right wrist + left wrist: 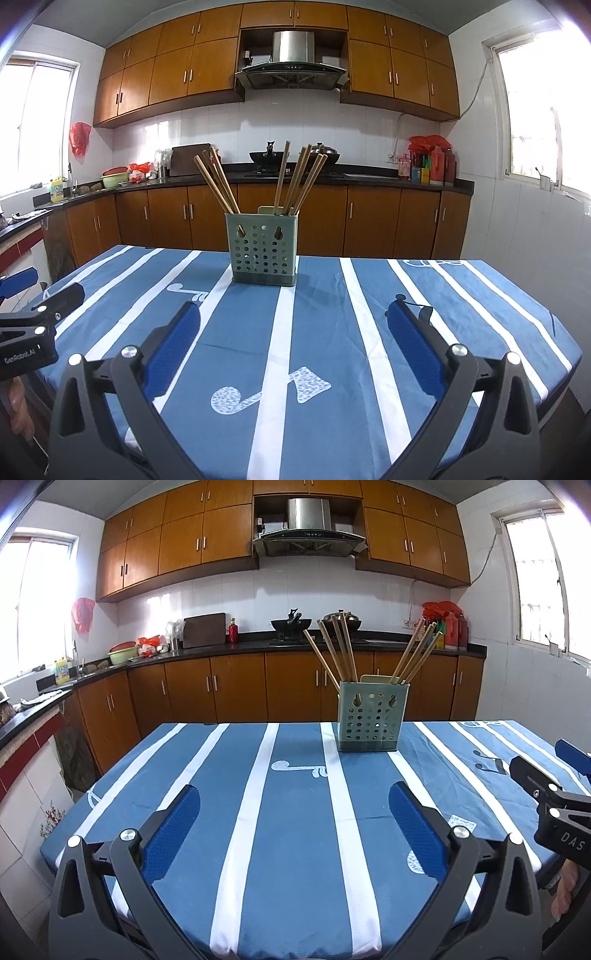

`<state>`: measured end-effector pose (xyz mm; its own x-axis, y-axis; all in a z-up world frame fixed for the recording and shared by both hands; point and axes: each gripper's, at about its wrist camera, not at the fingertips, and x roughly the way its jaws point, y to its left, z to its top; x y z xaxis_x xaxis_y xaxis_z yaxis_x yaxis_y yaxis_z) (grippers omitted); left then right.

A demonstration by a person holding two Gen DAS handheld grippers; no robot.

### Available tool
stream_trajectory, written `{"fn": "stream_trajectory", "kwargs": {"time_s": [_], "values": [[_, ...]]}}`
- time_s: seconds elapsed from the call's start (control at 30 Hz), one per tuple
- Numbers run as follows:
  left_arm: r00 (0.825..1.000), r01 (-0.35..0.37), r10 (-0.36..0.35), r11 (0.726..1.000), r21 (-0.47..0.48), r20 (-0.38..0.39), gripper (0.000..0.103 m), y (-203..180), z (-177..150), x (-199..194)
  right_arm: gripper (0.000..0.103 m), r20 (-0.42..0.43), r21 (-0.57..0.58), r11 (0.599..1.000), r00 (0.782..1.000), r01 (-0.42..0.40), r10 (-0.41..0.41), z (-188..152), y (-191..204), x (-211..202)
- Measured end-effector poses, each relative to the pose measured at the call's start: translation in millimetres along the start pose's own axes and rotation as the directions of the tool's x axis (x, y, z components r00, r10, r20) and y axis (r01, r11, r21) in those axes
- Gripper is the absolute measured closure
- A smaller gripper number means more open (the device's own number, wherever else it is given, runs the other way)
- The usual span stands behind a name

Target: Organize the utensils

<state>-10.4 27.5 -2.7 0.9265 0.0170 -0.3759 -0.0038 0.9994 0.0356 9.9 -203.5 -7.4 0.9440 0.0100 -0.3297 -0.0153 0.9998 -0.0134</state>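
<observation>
One perforated green holder (263, 251), eight wooden chopsticks (295, 181) — four per cluster — two claws (295, 332), one striped tablecloth (461, 314).

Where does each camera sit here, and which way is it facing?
Left wrist: on the left gripper, facing across the striped table toward the kitchen counter; its open fingers show, with the right gripper at the right edge.
Right wrist: on the right gripper, facing the same way; its open fingers show, with the left gripper at the left edge.
Shared: the green utensil holder with chopsticks.
</observation>
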Motion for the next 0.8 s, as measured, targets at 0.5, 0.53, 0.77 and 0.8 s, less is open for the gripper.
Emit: {"fn": "stream_trajectory", "kwargs": {"time_s": [0.5,0.53,0.77,0.8], "values": [[1.000,0.013,-0.013,1.000,-0.009,-0.021,0.002,-3.4,-2.6,2.7,0.004,-0.012,0.015,1.000,1.000,0.001,-0.001,-3.9,-2.9,3.6],[1.000,0.013,-0.013,1.000,-0.008,-0.020,0.002,-3.5,-3.0,2.7,0.004,-0.012,0.016,1.000,1.000,0.002,-0.002,-4.4,-3.3,3.5],[1.000,0.014,-0.015,1.000,-0.006,-0.020,0.002,-4.5,-3.0,2.1,0.004,-0.012,0.018,1.000,1.000,0.002,-0.002,-4.4,-3.6,3.7],[1.000,0.015,-0.015,1.000,-0.005,-0.021,0.002,-4.7,-3.0,2.0,0.004,-0.012,0.018,1.000,1.000,0.002,-0.002,-4.4,-3.6,3.8]]}}
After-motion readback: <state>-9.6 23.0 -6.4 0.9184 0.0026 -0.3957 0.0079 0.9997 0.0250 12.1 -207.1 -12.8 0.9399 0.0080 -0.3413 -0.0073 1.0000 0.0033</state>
